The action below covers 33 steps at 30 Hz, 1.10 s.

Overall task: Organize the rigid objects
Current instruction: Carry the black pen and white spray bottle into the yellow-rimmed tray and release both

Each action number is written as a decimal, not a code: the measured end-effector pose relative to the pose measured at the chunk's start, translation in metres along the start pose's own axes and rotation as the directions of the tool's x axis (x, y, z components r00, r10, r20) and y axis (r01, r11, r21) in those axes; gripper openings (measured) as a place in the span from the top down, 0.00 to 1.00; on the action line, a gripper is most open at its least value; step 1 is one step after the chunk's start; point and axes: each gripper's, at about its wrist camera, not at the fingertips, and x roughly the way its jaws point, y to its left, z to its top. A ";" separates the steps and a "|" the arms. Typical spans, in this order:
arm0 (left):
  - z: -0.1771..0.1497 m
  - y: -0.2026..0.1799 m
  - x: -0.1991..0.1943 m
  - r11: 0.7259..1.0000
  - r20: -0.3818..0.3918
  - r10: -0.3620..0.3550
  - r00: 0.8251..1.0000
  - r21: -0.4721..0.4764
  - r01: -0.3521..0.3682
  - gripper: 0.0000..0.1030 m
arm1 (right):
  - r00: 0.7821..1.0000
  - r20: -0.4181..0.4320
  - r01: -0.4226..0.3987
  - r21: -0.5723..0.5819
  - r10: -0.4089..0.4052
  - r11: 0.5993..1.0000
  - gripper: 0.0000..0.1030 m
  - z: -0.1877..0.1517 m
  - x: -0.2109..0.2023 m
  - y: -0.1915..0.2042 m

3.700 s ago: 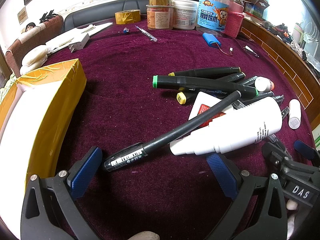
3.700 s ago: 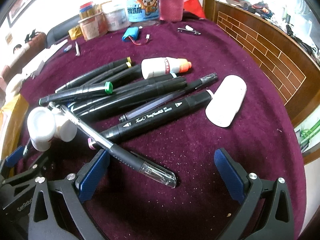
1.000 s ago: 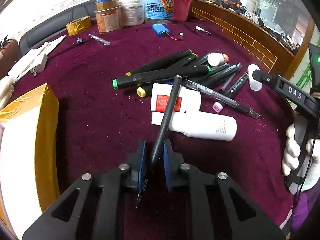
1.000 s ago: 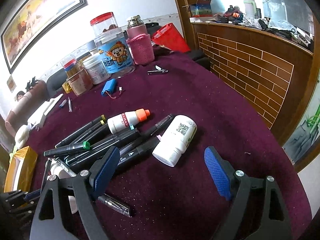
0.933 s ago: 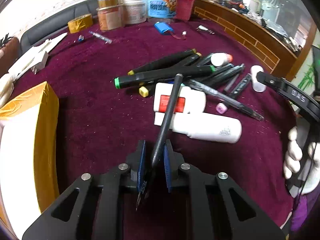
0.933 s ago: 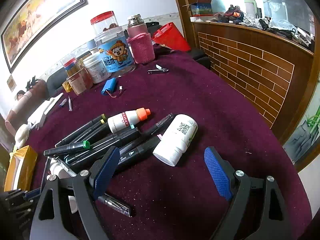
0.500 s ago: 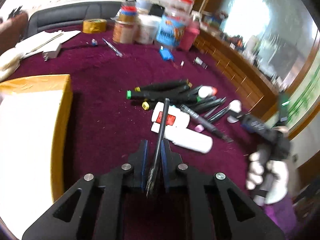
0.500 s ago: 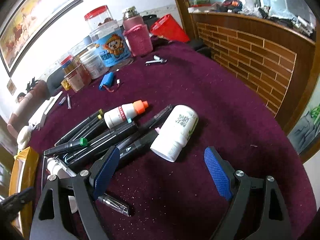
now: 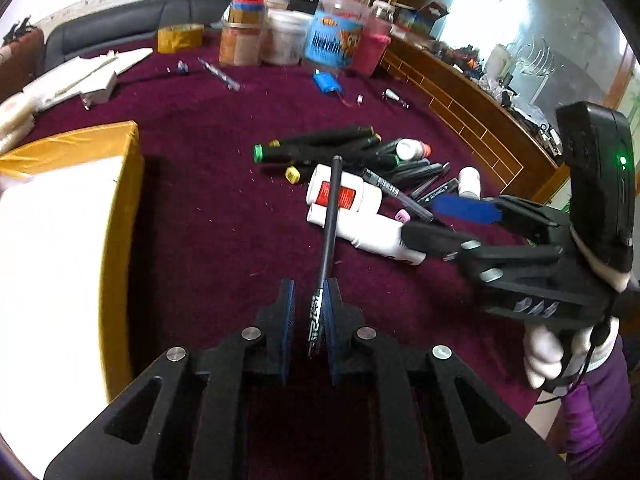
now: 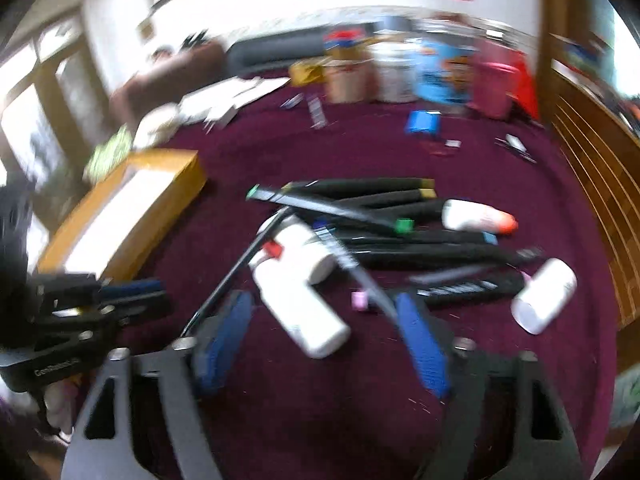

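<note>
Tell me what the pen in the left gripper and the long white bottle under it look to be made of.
Black pen: likely matte plastic, slim barrel with white print. White bottle: seemingly smooth opaque plastic, faint sheen. Left gripper clamps the pen between blue ribbed pads.

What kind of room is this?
Probably a living room at home: a dark sofa sits behind the maroon-covered table, which holds snack jars and scattered markers.

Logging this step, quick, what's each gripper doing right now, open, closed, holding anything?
Left gripper: closed on the black pen.
Right gripper: open, holding nothing.
</note>
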 end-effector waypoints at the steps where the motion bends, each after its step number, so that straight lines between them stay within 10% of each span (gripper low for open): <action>1: -0.001 0.001 0.002 1.000 -0.007 -0.005 1.000 -0.010 0.004 0.89 | 1.000 -0.022 -0.007 -0.020 0.006 1.000 0.53 0.000 0.007 0.004; 9: 0.001 0.005 0.005 0.999 -0.008 0.013 1.000 -0.044 -0.014 0.68 | 0.993 -0.100 0.043 -0.184 -0.062 0.982 0.69 0.007 0.050 0.037; 21: 0.024 -0.027 0.053 0.991 -0.028 0.117 0.993 0.075 -0.115 0.78 | 0.995 -0.102 -0.017 0.022 0.020 1.000 0.72 -0.014 0.012 -0.007; 22: 0.024 -0.027 0.053 0.993 -0.033 0.099 0.994 0.069 -0.097 0.93 | 0.994 -0.108 -0.017 0.033 0.020 0.999 0.72 -0.017 0.012 -0.011; 33: 0.008 0.000 -0.042 0.995 0.134 -0.090 0.987 -0.030 0.095 0.94 | 0.989 -0.089 -0.099 0.173 0.116 0.980 0.72 -0.025 0.003 -0.021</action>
